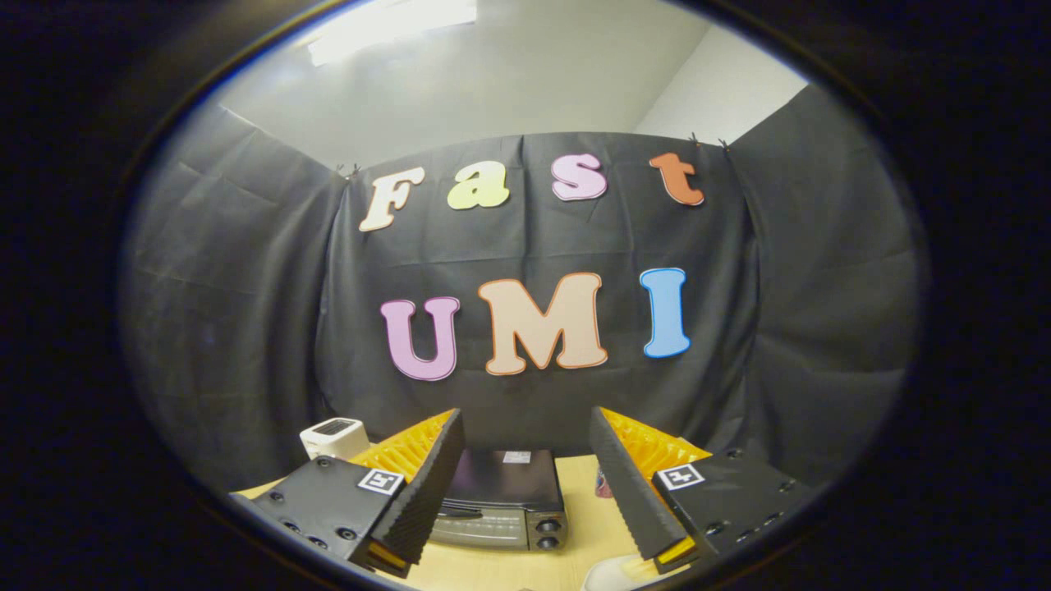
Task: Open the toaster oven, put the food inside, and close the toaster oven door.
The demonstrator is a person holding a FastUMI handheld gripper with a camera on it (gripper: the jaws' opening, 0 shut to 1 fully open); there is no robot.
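Claw (525,484) held wide open and empty above closed toaster oven (501,501) ahead; door handle could be missed from this height.

1. The toaster oven (501,501) sits on the bench (587,509), beyond and between the spread fingers of the claw (525,492).
2. A small appliance (332,437) stands behind, left of the oven.
3. A plate (616,574) lies near the right finger.
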